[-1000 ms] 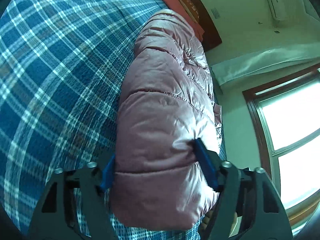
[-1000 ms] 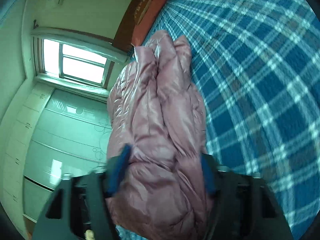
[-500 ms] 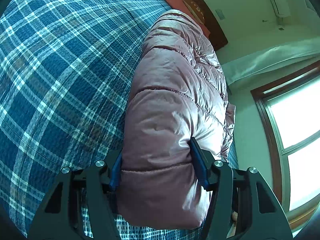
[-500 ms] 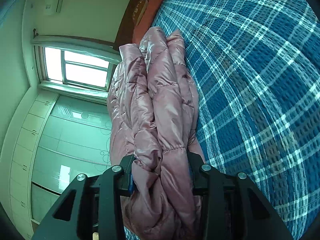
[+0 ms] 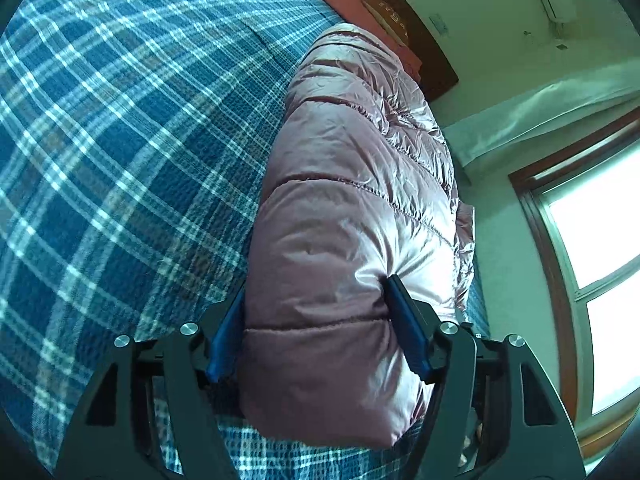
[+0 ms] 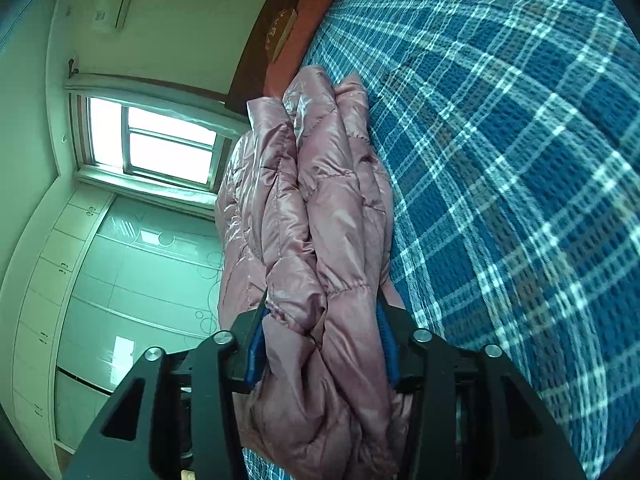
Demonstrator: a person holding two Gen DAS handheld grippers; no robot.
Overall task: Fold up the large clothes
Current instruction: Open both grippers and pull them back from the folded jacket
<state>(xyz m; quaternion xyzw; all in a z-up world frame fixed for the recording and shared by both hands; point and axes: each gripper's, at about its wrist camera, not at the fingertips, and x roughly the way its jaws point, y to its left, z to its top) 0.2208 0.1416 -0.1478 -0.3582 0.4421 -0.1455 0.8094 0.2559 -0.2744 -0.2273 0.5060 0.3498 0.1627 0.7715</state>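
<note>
Left wrist view showed the left claw (image 5: 316, 312) clamped on a thick, smooth fold of the pink puffer jacket (image 5: 352, 200), which lay bunched on the plaid bed (image 5: 120, 140). From the right wrist view, the right claw (image 6: 322, 332) was pinched shut on a wrinkled bundle of the jacket's layers (image 6: 332, 220). The jacket looked light, puffy and slick; I'd judge it springs back and slides, so deep holds along quilted seams or edges would serve better than the smooth padded faces.

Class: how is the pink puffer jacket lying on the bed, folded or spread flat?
Folded: the pink puffer jacket is bunched in stacked layers, clamped between both grippers' jaws.
</note>
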